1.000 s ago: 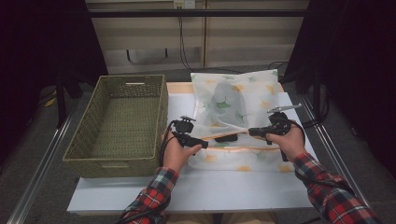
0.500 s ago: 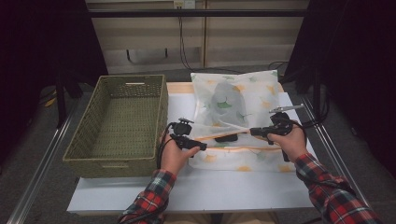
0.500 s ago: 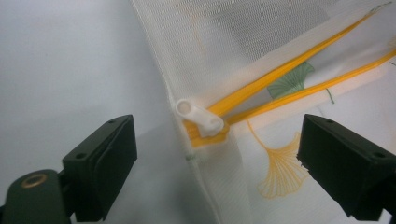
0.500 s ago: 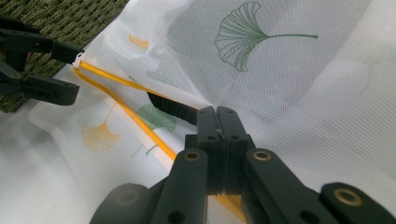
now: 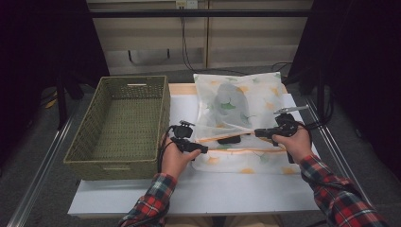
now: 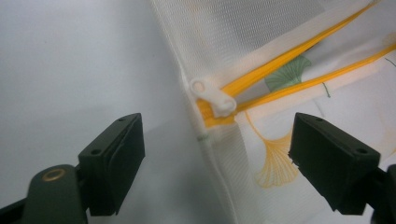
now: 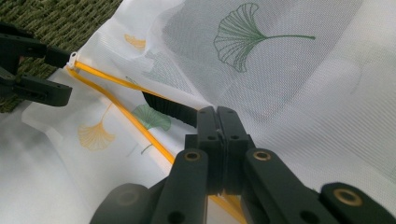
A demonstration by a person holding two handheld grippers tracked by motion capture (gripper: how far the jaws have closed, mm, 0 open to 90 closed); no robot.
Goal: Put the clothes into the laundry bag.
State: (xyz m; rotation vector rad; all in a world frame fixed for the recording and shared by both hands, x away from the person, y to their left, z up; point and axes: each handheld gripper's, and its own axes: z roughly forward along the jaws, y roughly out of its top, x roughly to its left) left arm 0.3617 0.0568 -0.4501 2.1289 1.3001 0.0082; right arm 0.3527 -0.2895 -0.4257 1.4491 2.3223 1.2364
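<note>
A white mesh bag [image 5: 236, 101] printed with ginkgo leaves lies on the table, its orange zipper [image 6: 280, 70] partly undone. My left gripper [image 6: 219, 144] stands open at the bag's left end. The white zipper pull [image 6: 212, 95] sits between its jaws, untouched; the jaws have just been closing. The right gripper [image 7: 217, 116] is shut on the mesh bag at the upper lip of the opening and holds it up a little. A dark object [image 7: 163, 105] shows inside the opening. In the high view the left gripper [image 5: 204, 150] and right gripper [image 5: 257, 134] face each other across the zipper.
A woven green basket [image 5: 113, 165] stands at the left, close to my left hand. The white table top [image 5: 189, 194] runs to its front edge near the person. Metal rails flank the table on both sides.
</note>
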